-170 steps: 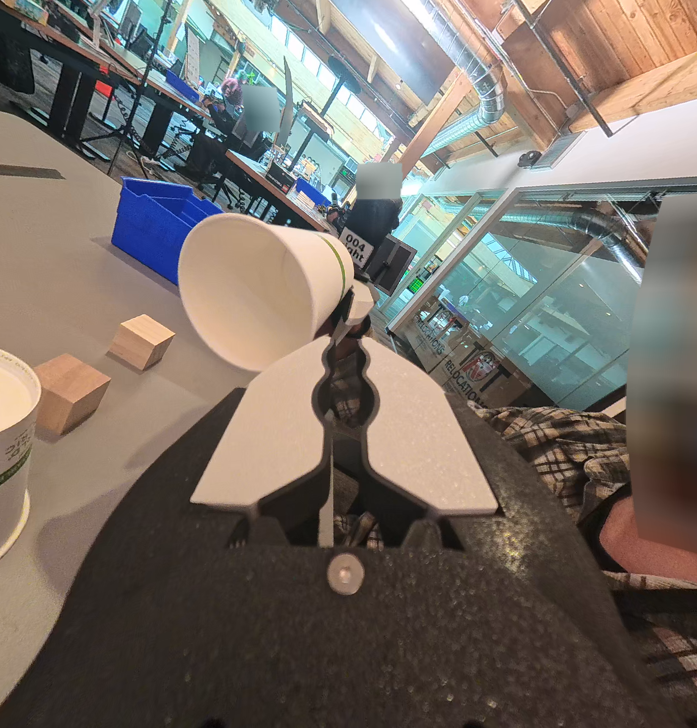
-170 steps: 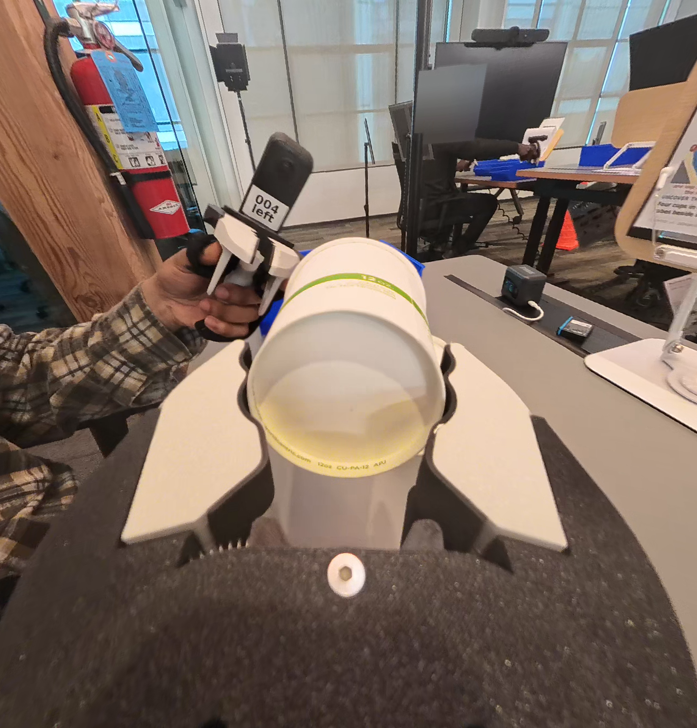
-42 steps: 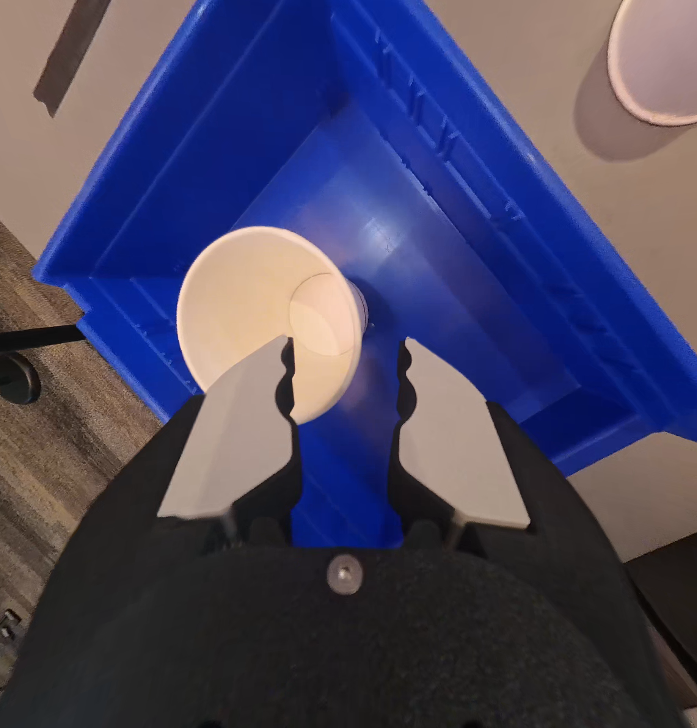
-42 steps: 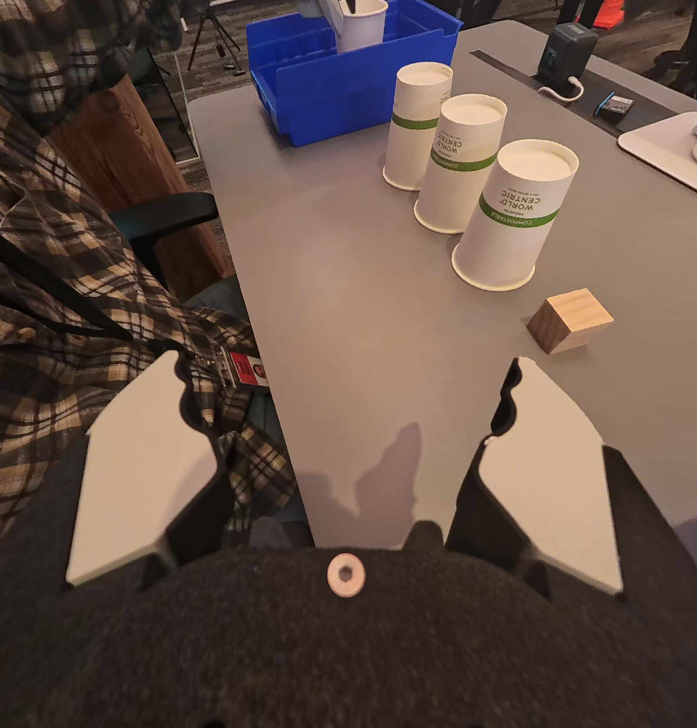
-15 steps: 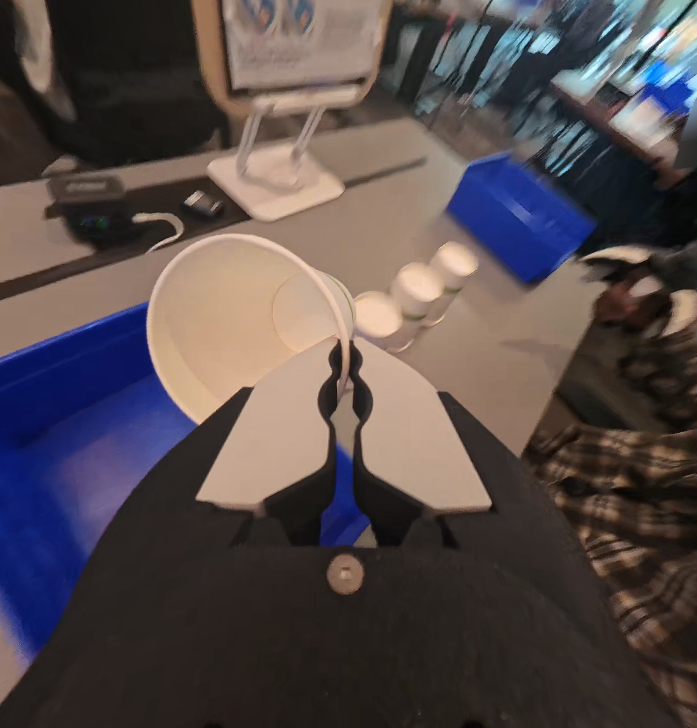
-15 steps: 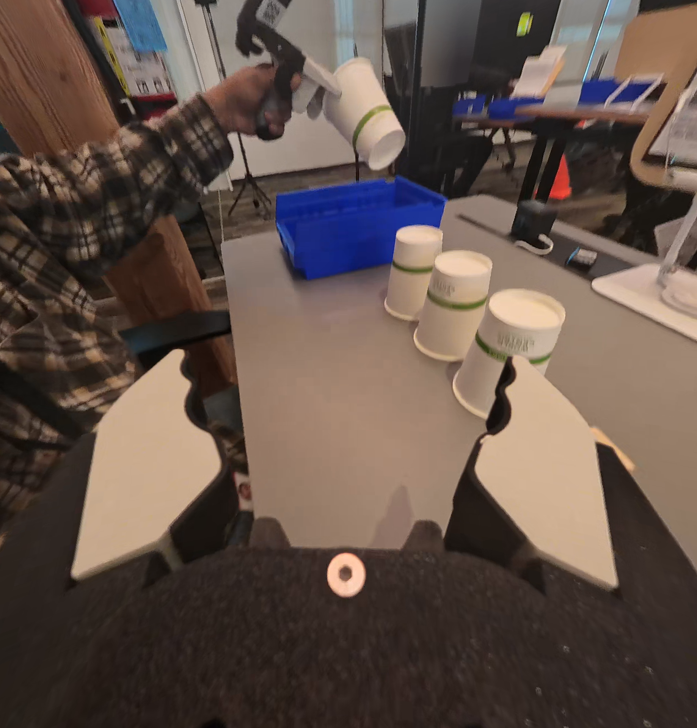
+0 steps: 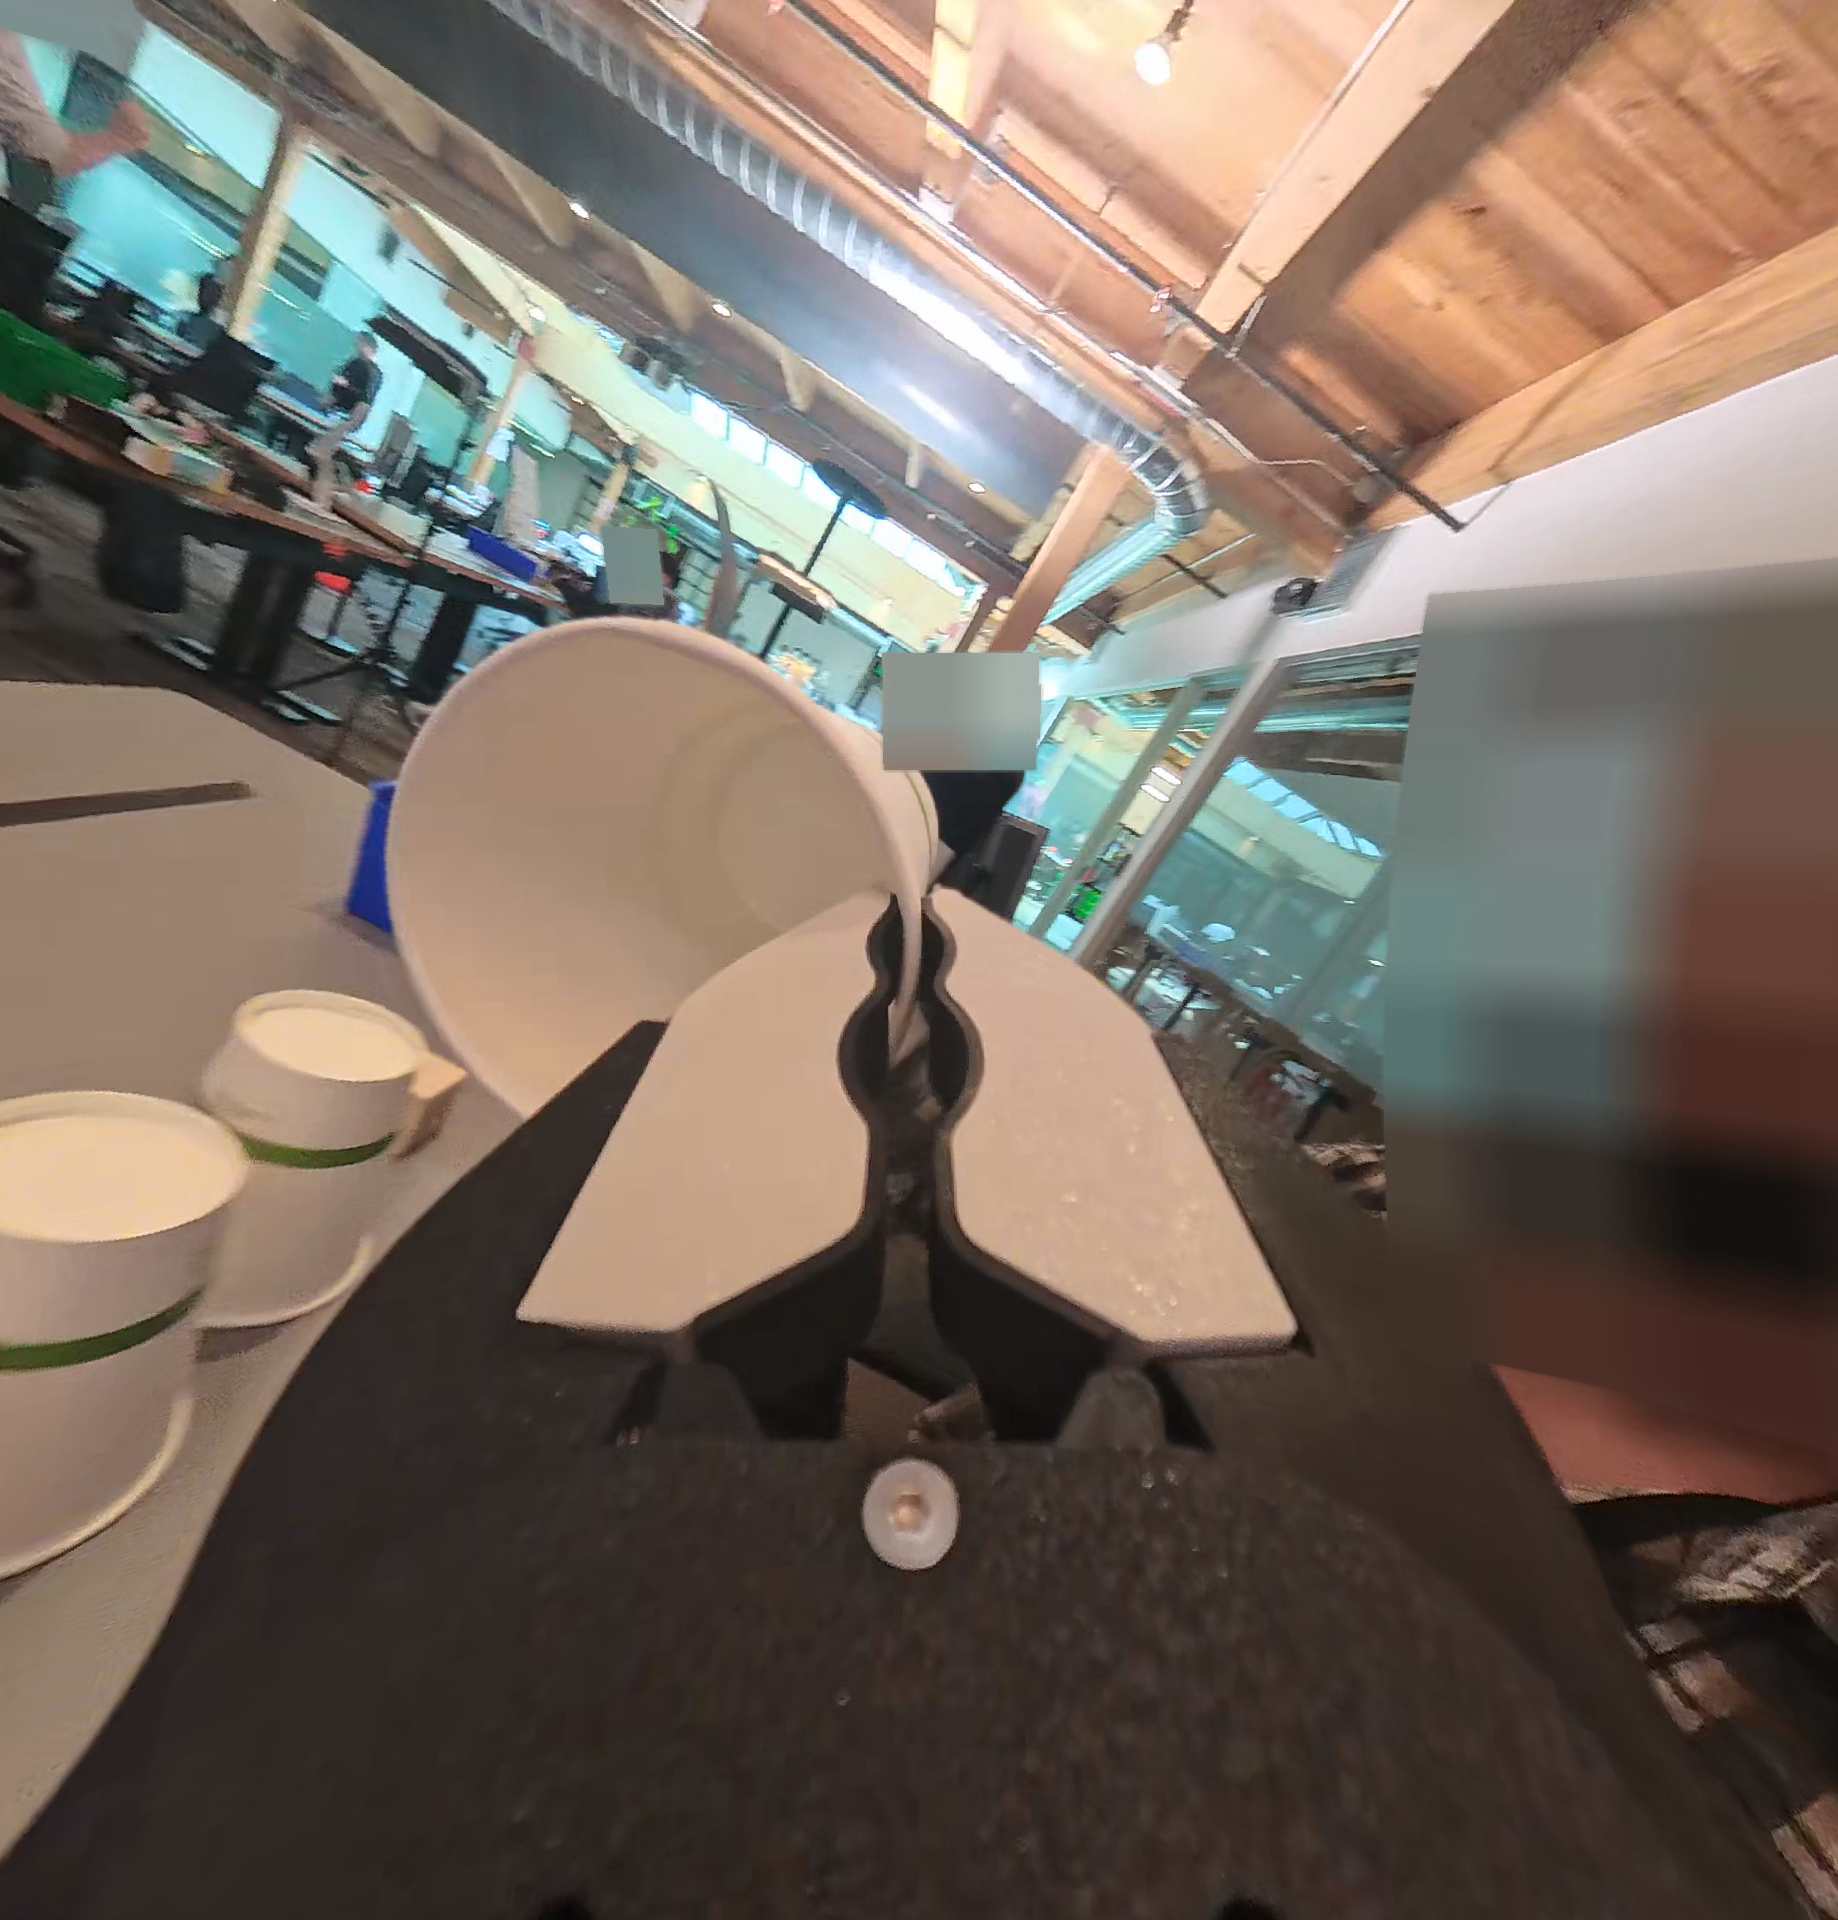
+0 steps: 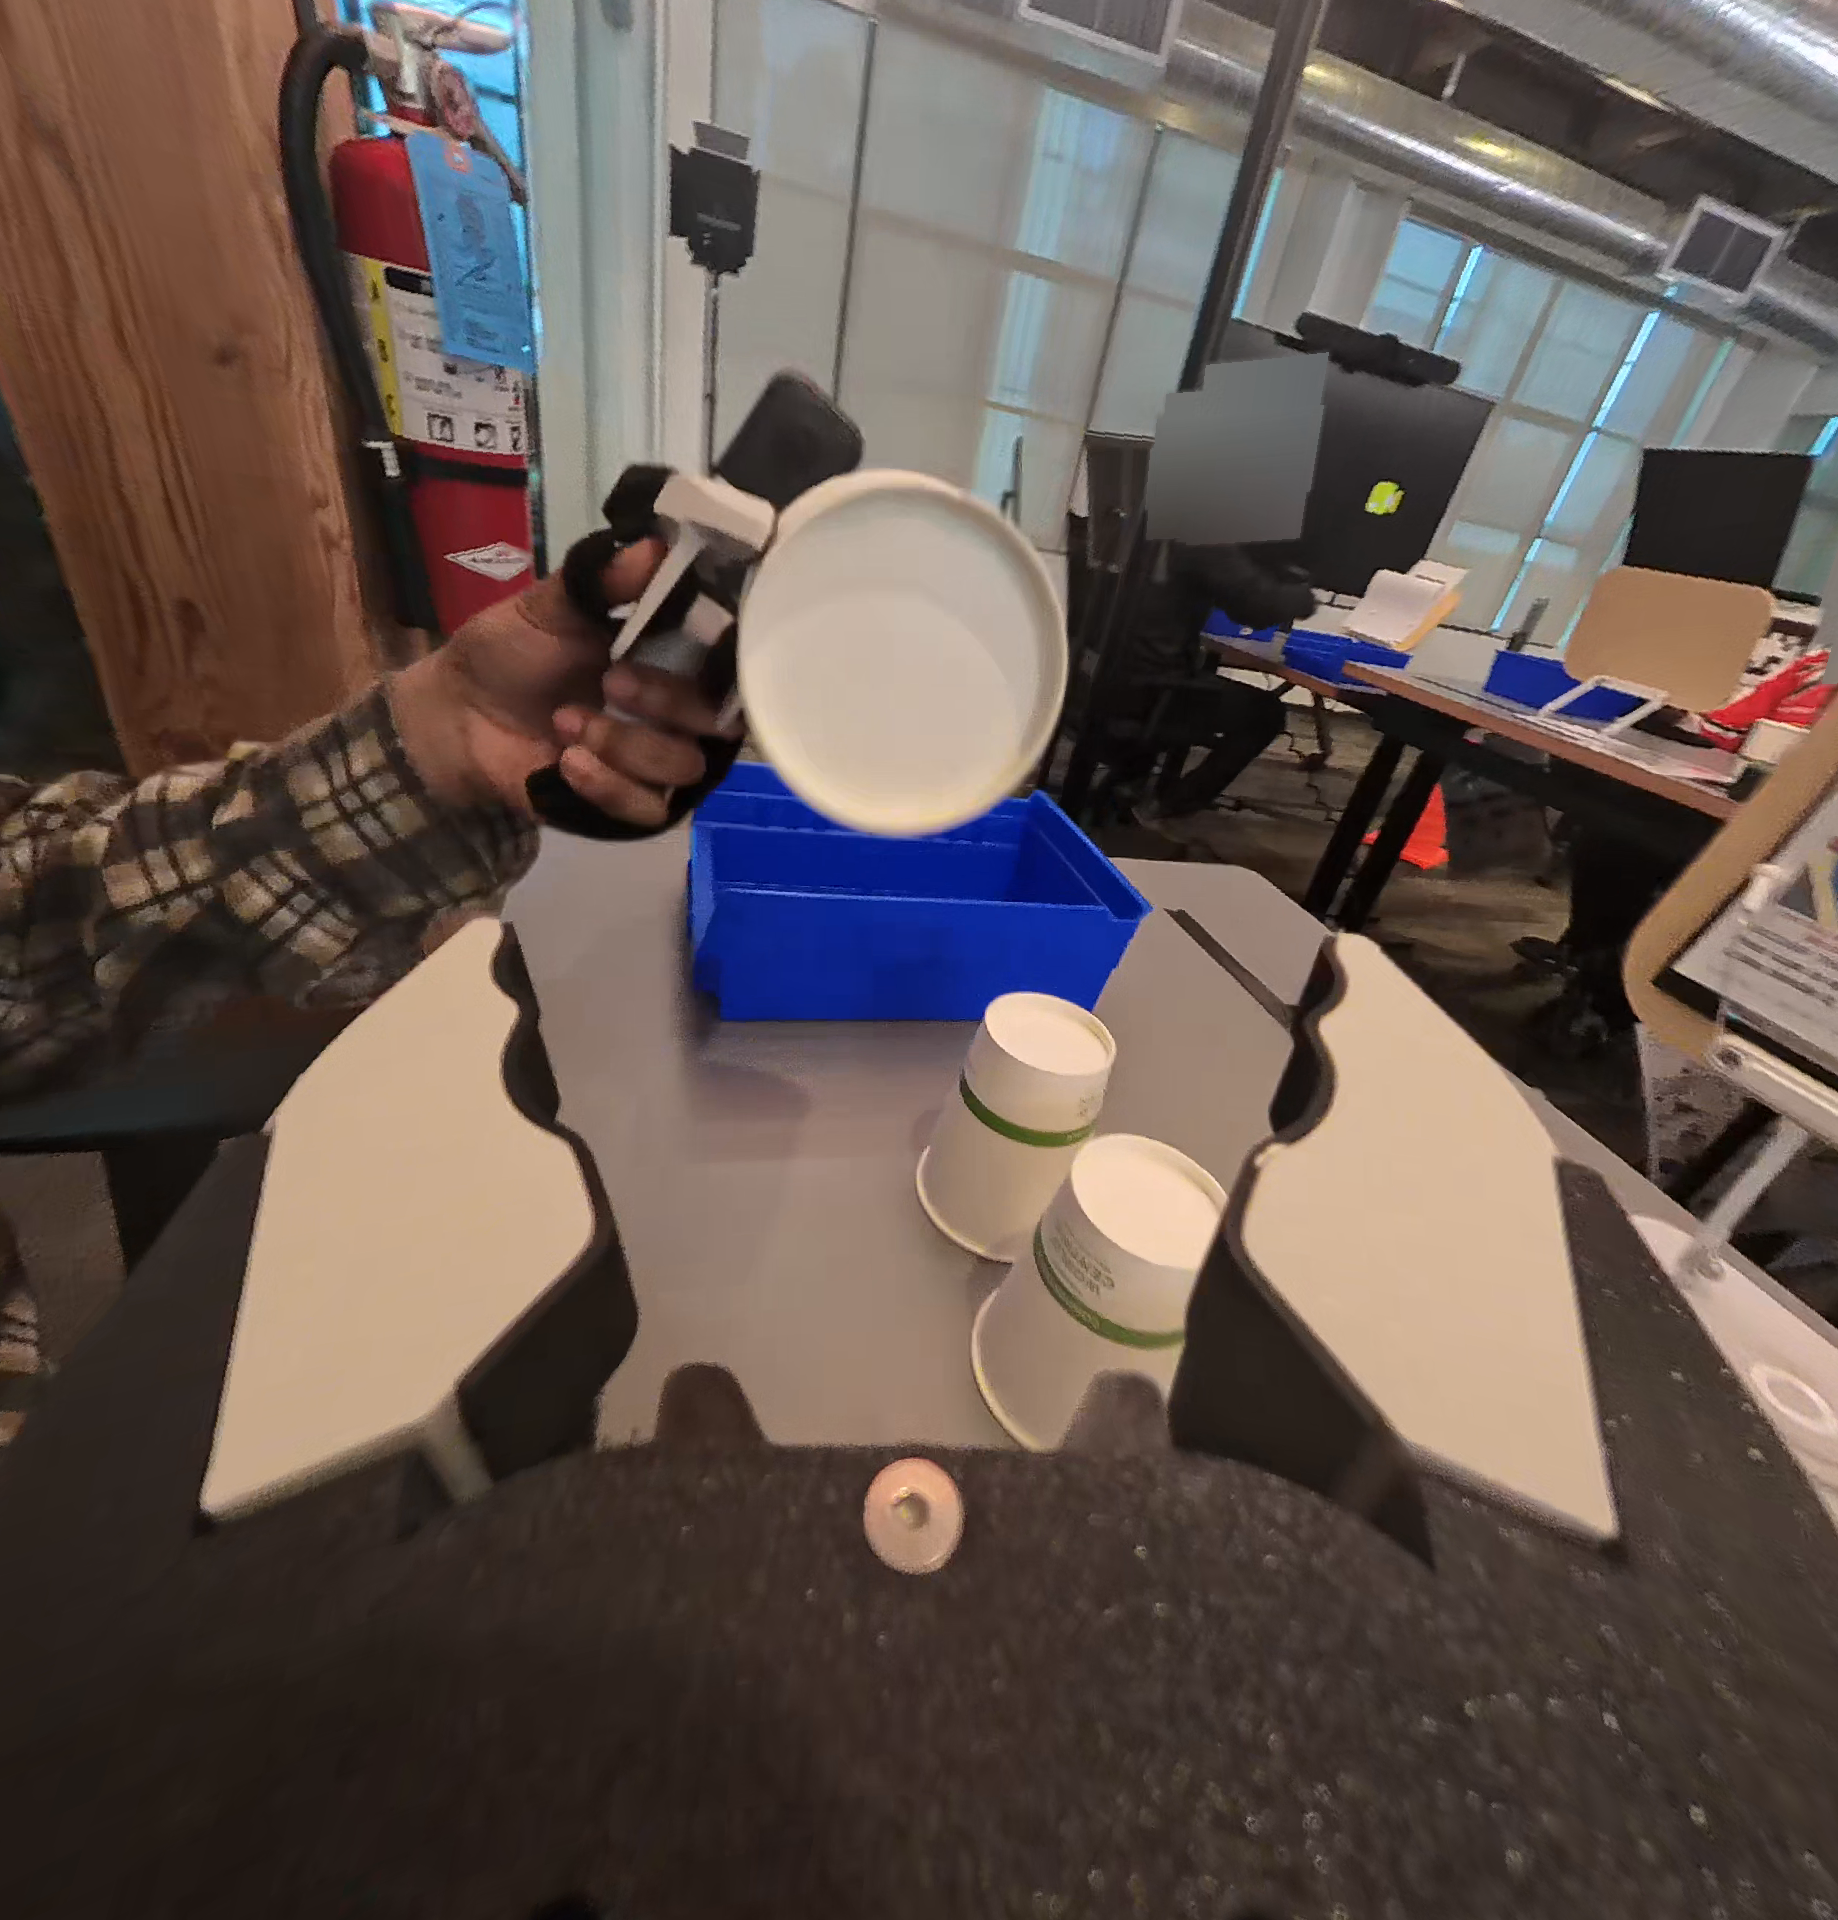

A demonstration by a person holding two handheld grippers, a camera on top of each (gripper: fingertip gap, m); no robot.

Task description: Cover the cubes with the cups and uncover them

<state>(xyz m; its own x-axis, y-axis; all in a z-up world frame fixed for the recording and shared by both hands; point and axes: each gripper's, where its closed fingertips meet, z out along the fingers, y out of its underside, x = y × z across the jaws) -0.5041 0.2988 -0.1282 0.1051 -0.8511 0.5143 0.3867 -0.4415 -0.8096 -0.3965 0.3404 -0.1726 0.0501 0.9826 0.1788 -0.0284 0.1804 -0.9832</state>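
The left gripper [image 7: 907,940] pinched the rim of a white paper cup [image 7: 624,842], held tilted in the air above the grey table [image 8: 790,1195] and near the blue bin [image 8: 894,925]. The right gripper [image 8: 915,1049] hovered with fingers spread wide — nothing between them. Two upturned cups [image 8: 1019,1122] stood side by side on the table, a wooden cube [image 7: 432,1091] peeking out just beside the farther one.

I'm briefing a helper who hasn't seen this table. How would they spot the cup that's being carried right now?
Find the blue bin at the grey table's far end. Above it, the left gripper pinches a white paper cup by its rim. Unlike the two upside-down cups on the table, it hangs tilted in the air.
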